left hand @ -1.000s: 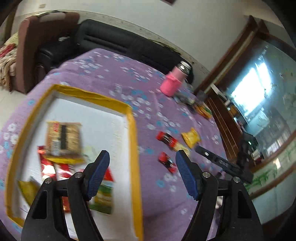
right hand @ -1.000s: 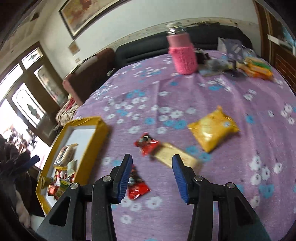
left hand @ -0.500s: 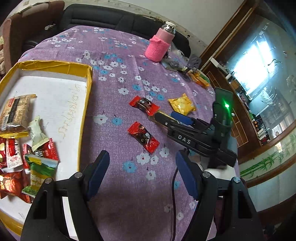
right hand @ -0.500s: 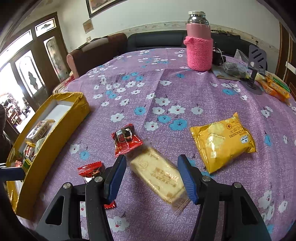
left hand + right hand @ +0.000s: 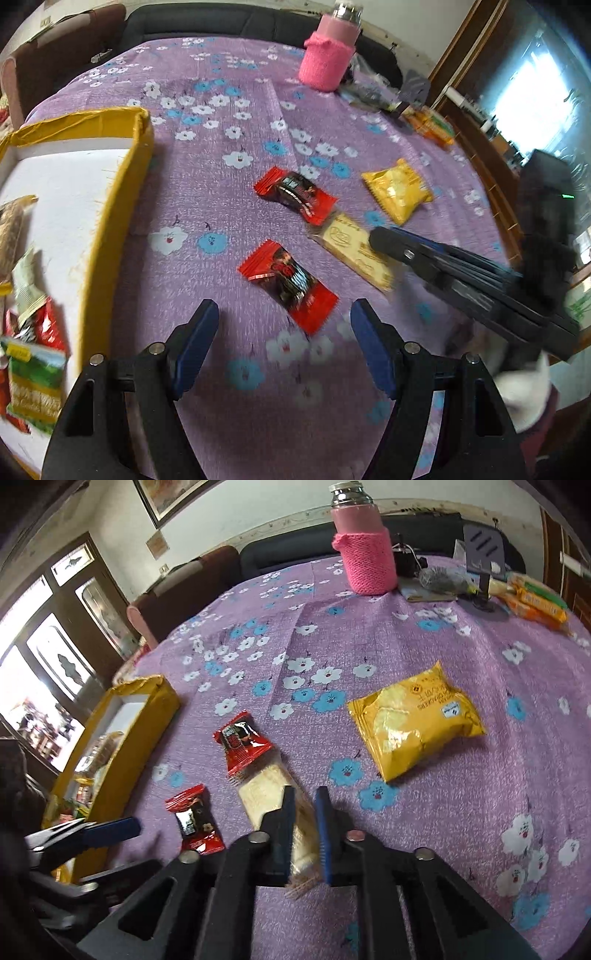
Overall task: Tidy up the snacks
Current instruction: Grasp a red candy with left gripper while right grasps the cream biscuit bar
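A cream cracker packet (image 5: 266,790) lies on the purple flowered cloth. My right gripper (image 5: 306,797) is closing its jaws on the packet's near end, and the pads pinch it. From the left wrist, the same gripper (image 5: 384,240) comes in from the right over that packet (image 5: 351,247). My left gripper (image 5: 283,314) stands open just above a red wrapped snack (image 5: 288,282), apart from it. A second red snack (image 5: 295,194) and a yellow pack (image 5: 397,190) lie beyond. The yellow-walled box (image 5: 110,206) at left holds several snacks.
A pink knitted flask (image 5: 364,554) stands at the table's far side, with a phone stand (image 5: 482,550), a dark bundle and orange packets (image 5: 535,603) to its right. A dark sofa and a brown chair sit behind the table.
My left gripper swung from over the box to the cloth, above the near red snack. The right gripper dropped onto the cracker packet and its jaws went from wide to narrow around it.
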